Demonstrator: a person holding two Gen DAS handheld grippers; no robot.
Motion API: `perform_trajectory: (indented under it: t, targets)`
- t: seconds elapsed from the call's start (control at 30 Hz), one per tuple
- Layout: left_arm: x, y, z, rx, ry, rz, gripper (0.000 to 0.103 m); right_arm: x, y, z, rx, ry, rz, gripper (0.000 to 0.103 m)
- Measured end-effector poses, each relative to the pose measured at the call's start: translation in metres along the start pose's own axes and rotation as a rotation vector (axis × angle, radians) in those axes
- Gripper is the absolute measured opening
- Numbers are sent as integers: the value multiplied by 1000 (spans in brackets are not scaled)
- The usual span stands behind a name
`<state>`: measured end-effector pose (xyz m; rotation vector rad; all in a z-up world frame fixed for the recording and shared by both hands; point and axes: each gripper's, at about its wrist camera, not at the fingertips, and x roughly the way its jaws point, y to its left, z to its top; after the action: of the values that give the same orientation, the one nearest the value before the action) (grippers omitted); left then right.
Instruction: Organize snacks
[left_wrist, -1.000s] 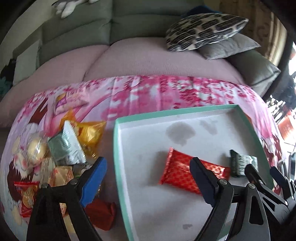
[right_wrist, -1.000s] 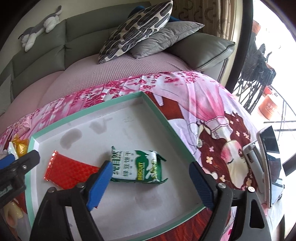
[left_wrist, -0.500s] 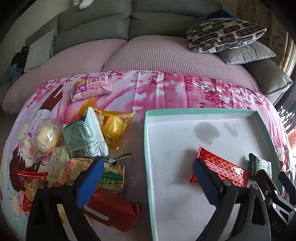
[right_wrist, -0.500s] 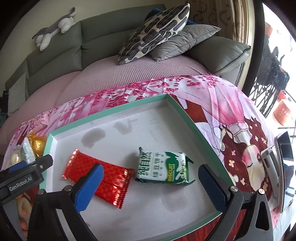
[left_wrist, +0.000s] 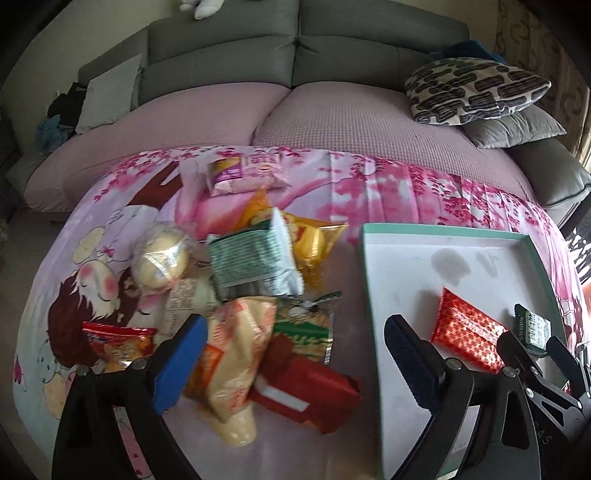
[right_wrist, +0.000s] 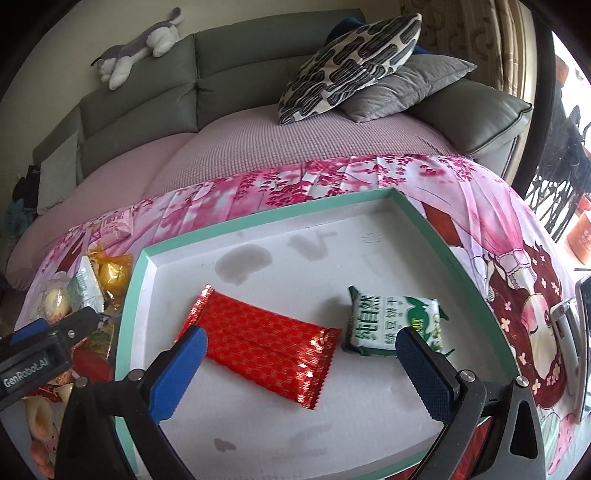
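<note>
I see my left gripper (left_wrist: 291, 347) with its jaws spread wide and nothing between them — it hangs over the pile of snacks (left_wrist: 236, 295) on the pink printed cloth (left_wrist: 369, 184), beside the tray's left edge. In that pile a green-and-white packet (left_wrist: 255, 258) lies on top of a yellow bag (left_wrist: 317, 240), a dark red packet (left_wrist: 310, 391) sits nearest me, and a pink packet (left_wrist: 243, 173) lies apart at the far side. My right gripper (right_wrist: 299, 363) also has its jaws wide and empty, poised above the teal-rimmed tray (right_wrist: 258, 218). Inside the tray a red patterned packet (right_wrist: 266, 343) lies flat, and just to its right a green biscuit packet (right_wrist: 391, 317) — the two are close but apart. Behind the cloth stands a grey sofa (right_wrist: 140, 107) with a patterned cushion (right_wrist: 351, 55).
</note>
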<state>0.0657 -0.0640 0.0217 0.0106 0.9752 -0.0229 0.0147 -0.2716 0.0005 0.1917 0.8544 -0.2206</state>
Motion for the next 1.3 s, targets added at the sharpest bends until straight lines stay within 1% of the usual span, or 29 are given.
perform_trajectory:
  t: [0.13, 0.27, 0.4, 0.53, 0.63, 0.73, 0.83, 0.87, 0.9, 0.97, 1.03, 1.07, 1.13, 1.2, 1.23, 1.3]
  targets:
    - [-12, 22, 0, -18, -14, 18, 97, -4, 20, -2, -22, 2, 45, 103]
    - [-28, 49, 5, -59, -44, 10, 97, -9, 46, -7, -74, 2, 72, 103]
    - [-36, 76, 6, -107, -57, 15, 96, -13, 72, -13, -120, 11, 117, 103]
    - [-34, 105, 3, -173, -40, 27, 96, -15, 98, -20, -177, 17, 144, 103]
    - [-26, 125, -2, -227, -8, 24, 97, -16, 117, -27, -228, 22, 159, 102]
    - [-17, 138, -8, -273, 29, 9, 96, -14, 133, -33, -266, 36, 185, 97]
    - [-5, 145, -12, -292, 67, 17, 96, -13, 146, -39, -299, 50, 204, 93]
    - [-1, 147, -15, -298, 80, 22, 96, -13, 150, -41, -310, 50, 210, 89]
    - [2, 148, -17, -301, 91, 26, 96, -14, 154, -42, -326, 47, 215, 85]
    - [10, 151, -21, -324, 115, 27, 96, -16, 162, -43, -357, 33, 223, 83]
    - [17, 155, -25, -352, 135, 12, 96, -17, 168, -45, -383, 20, 227, 81]
    - [20, 157, -26, -358, 140, 7, 96, -17, 171, -46, -394, 15, 228, 77]
    - [24, 156, -28, -357, 146, 14, 92, -14, 175, -47, -413, 13, 222, 74]
    - [27, 155, -29, -354, 156, 8, 79, -10, 178, -49, -428, 18, 216, 73]
    - [30, 154, -30, -355, 166, -1, 77, -9, 178, -50, -434, 22, 218, 72]
    - [33, 154, -30, -355, 174, -6, 66, -6, 181, -52, -450, 31, 227, 72]
